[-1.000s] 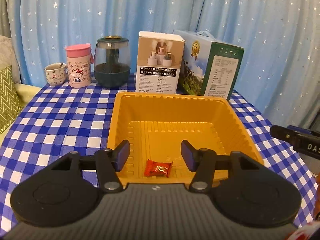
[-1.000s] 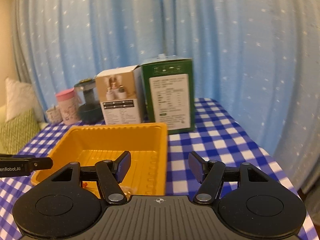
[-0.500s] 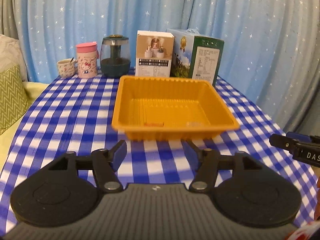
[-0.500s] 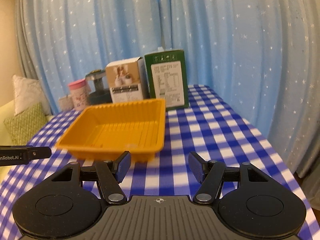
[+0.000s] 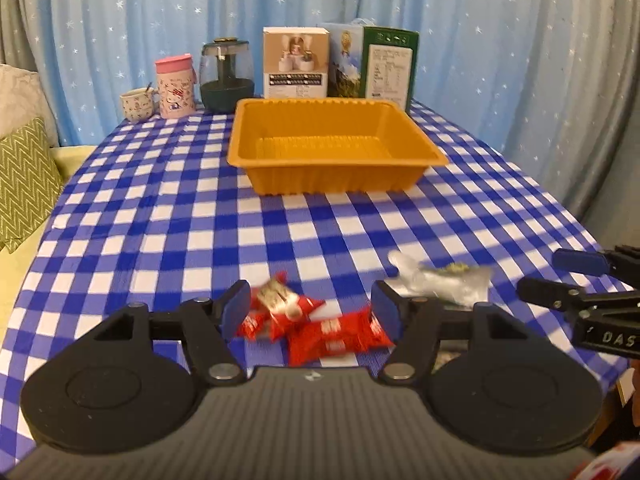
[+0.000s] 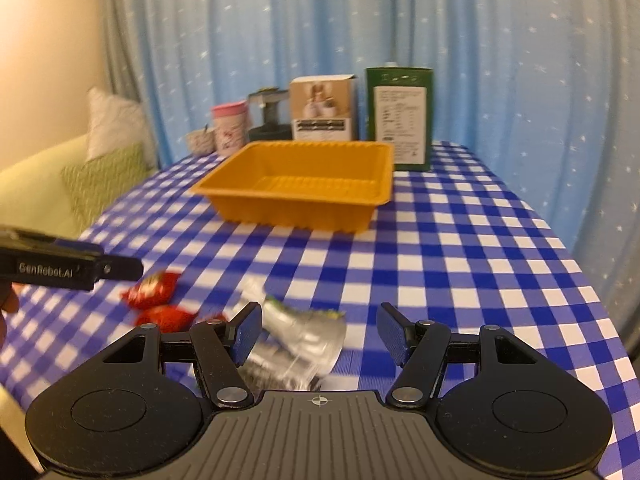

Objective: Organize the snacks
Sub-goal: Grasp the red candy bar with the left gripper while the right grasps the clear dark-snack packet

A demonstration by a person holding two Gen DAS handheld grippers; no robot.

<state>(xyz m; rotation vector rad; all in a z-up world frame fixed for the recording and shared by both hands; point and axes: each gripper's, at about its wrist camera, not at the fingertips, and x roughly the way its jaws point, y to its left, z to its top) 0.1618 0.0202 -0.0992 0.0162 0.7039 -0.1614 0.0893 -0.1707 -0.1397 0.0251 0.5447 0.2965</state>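
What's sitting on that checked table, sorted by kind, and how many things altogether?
Red snack packs: 3, as best the blur allows
Silver snack packs: 2, perhaps more
Orange tray: 1
Boxes: 2
Cups: 2
Dark jar: 1
Total: 11

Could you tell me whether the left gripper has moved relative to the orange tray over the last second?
Yes. The left gripper has pulled back from the orange tray, now over red snack packets.

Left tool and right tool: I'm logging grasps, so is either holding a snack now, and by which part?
Nothing is held. The left tool is open over the red snack packets; the right tool is open over the silver packets.
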